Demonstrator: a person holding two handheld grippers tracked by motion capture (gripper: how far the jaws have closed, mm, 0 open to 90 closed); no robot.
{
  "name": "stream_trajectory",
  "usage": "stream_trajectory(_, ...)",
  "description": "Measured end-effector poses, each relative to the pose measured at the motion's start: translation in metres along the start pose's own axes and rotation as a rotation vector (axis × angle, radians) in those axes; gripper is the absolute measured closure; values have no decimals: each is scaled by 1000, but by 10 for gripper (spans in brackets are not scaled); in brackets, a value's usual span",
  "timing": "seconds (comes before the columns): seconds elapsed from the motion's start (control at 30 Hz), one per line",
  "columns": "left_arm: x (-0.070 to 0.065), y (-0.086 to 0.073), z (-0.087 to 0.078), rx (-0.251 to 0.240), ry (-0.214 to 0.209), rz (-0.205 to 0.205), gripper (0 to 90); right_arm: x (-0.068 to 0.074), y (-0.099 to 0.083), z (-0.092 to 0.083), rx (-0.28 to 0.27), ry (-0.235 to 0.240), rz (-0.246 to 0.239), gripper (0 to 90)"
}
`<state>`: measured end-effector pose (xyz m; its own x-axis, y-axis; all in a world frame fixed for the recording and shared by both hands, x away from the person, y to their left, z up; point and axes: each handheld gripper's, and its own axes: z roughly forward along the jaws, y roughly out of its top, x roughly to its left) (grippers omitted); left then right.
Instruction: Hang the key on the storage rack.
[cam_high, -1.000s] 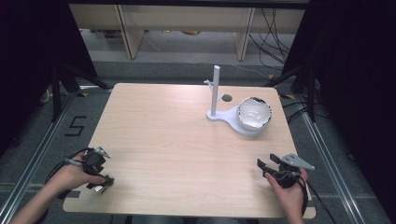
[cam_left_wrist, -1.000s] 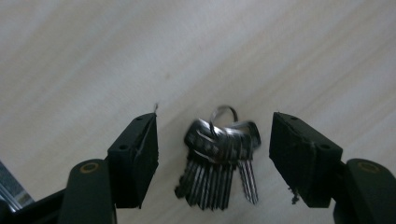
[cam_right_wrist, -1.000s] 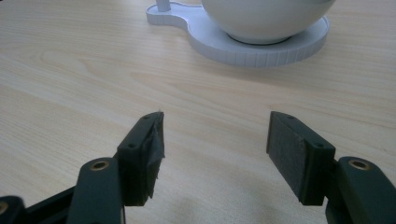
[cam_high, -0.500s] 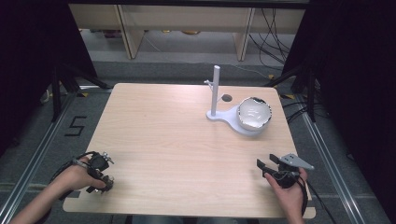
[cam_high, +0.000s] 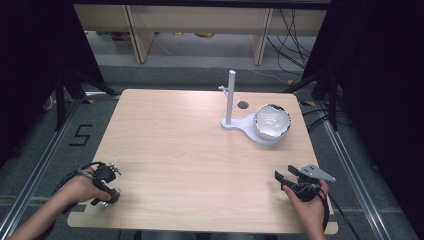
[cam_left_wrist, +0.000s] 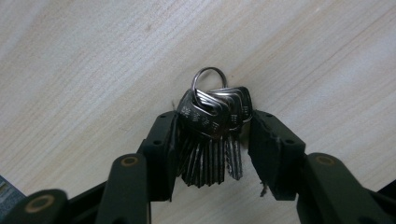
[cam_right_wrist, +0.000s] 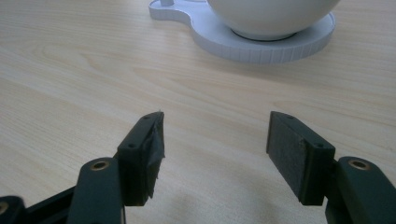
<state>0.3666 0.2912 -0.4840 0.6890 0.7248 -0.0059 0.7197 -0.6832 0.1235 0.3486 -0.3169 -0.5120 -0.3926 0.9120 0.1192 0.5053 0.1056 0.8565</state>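
A bunch of silver keys (cam_left_wrist: 212, 135) on a metal ring lies on the wooden table (cam_high: 190, 150). In the left gripper view the two black jaws press against both sides of the bunch, with the ring poking out past their tips. My left gripper (cam_high: 109, 186) sits low at the table's near left corner, held by a hand. At the near right, my right gripper (cam_high: 281, 179) is open over bare wood with nothing between its fingers (cam_right_wrist: 144, 144). It points toward the white stand.
A white stand (cam_high: 250, 131) with an upright post (cam_high: 231, 95) sits at the far right of the table and carries a white bowl (cam_high: 272, 121). A small round hole (cam_high: 243, 105) lies behind the stand. Cables trail on the floor beyond.
My left hand and gripper have shifted a little toward the near edge and settled lower. The right gripper has not moved.
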Motion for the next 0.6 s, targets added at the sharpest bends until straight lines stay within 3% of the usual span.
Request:
stream_trajectory(0.07,-2,0,0,-2,-4,-15,562,1,0,0,2,2,8,379)
stream_trajectory(0.1,-4,-1,0,-1,-9,-45,572,1,0,0,3,2,7,379)
stream_trajectory(0.3,-4,-2,-1,14,-6,-43,647,1,0,1,-3,5,3,379)
stream_trajectory(0.4,-5,-2,-1,21,-6,-63,652,1,0,0,7,-3,1,379)
stream_trajectory(0.5,-5,-2,-1,32,-4,-55,649,1,0,0,9,-3,0,379)
stream_trajectory(0.6,-6,-3,0,16,-12,-75,598,1,0,0,9,-2,0,379)
